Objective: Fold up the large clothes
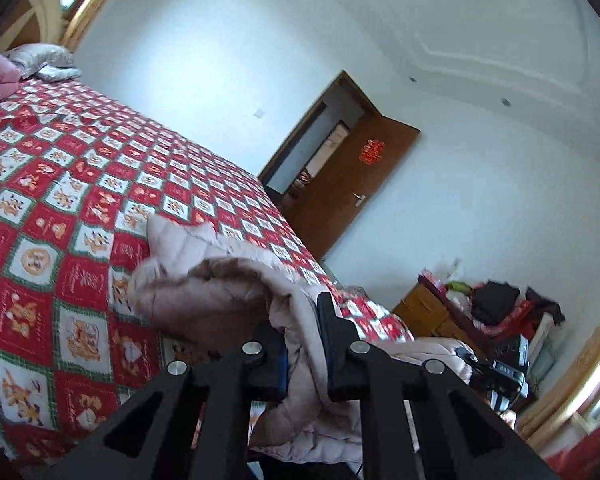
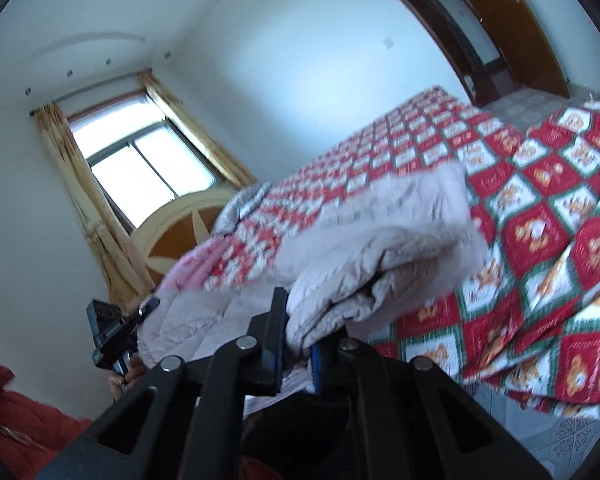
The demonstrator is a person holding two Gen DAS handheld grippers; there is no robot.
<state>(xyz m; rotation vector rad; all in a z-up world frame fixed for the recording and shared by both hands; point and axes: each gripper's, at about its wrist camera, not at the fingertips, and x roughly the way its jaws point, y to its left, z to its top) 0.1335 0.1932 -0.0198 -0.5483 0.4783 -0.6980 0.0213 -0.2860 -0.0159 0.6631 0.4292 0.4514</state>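
**Lifting the padded coat evenly for the fold**

The left hand-held gripper, black with blue pads, is clamped tight on a thick edge of the pale beige quilted padded coat. The garment bulges ahead of the jaws and hangs over the near edge of the bed with the red, white and green checked cartoon-print cover. To its right, the right hand-held gripper is closed on another bunched edge of the same coat, which sags between the two grips. As I judge it, the step is raising the coat to lay it over. Keep both grips level and well apart so the padding stays taut, carry the edge across squarely, and set it down before letting go, since slippery bulk could slide out.
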